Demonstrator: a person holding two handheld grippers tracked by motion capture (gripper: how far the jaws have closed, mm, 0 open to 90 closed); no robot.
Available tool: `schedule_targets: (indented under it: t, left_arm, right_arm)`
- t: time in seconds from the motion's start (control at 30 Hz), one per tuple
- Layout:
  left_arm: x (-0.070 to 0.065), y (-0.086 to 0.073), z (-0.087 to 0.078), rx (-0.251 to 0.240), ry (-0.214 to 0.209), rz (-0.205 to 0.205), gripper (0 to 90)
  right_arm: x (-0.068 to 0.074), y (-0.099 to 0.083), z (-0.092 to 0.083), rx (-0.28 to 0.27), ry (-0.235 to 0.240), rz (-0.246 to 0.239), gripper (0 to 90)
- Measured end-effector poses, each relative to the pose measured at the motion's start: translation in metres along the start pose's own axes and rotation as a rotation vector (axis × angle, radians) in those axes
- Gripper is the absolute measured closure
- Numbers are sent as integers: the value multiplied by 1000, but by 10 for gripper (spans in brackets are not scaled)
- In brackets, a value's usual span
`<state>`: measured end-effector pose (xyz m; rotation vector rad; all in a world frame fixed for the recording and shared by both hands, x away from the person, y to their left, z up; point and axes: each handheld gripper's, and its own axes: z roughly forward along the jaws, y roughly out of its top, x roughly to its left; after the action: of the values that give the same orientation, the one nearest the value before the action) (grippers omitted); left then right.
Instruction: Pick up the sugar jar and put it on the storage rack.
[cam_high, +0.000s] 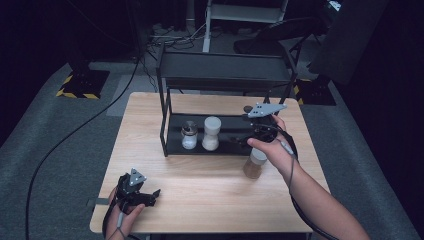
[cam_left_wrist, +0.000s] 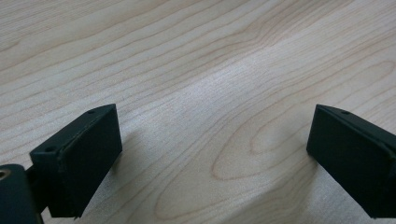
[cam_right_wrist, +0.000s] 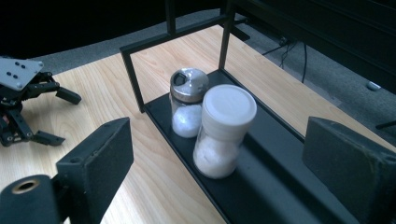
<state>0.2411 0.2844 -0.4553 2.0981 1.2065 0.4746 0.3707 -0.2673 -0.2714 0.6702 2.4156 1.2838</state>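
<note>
At the near left corner of the wooden desk (cam_high: 210, 185), we see the left gripper (cam_high: 150, 196) resting low in a person's hand, its fingers (cam_left_wrist: 79, 158) spread wide over bare wood with nothing between them. Toward the middle, a black two-tier rack (cam_high: 220, 75) stands on the desk; on its lower shelf a glass shaker with a metal cap (cam_right_wrist: 187, 108) sits just beside a taller white-lidded jar (cam_right_wrist: 223, 130), both holding white contents. At right, the right gripper (cam_high: 250, 140) hovers at the rack's open end, fingers (cam_right_wrist: 98, 163) wide apart and empty, facing the two jars. Just below that hand, a jar of brown contents (cam_high: 254, 164) stands on the desk in front of the rack.
</note>
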Motion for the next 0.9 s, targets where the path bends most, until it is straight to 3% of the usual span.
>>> schedule_targets:
  t: [0.57, 0.9]
  left_arm:
    - [0, 0, 0, 0, 0, 0, 27]
    - [0, 0, 0, 0, 0, 0, 27]
  right_arm:
    - [1, -31, -39, -1, -51, 28, 87]
    - [2, -56, -58, -1, -68, 71, 82]
